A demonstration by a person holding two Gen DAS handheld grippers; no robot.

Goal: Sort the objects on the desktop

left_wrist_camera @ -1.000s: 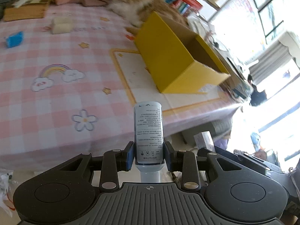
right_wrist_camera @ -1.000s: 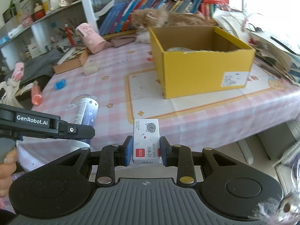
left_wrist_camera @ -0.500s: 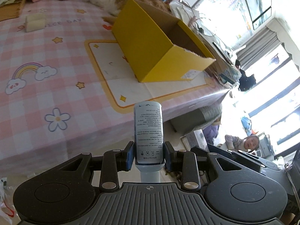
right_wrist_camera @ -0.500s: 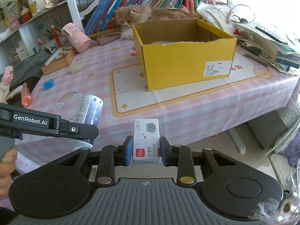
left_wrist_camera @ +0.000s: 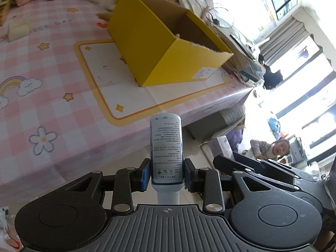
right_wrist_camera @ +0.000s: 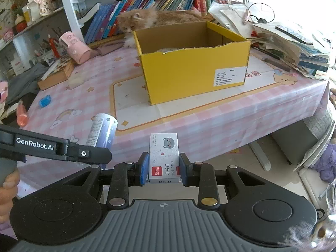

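Hovering off the table's near edge, the left gripper point(left_wrist_camera: 167, 175) clamps a white bottle point(left_wrist_camera: 166, 147) and the right gripper point(right_wrist_camera: 163, 171) pinches a staple box point(right_wrist_camera: 164, 157), both apparently bound for the open yellow box point(right_wrist_camera: 195, 63) at twelve o'clock.

"GenRobot.AI" on left gripper point(right_wrist_camera: 100, 147); "订书钉" on staple box point(right_wrist_camera: 164, 157).

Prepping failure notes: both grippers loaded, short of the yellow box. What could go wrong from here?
1. The left gripper grips the bottle near its cap end, so it may pivot or slip.
2. The cat lies right behind the yellow box and could be startled by a drop.
3. The grippers sit close together and may collide at the opening.
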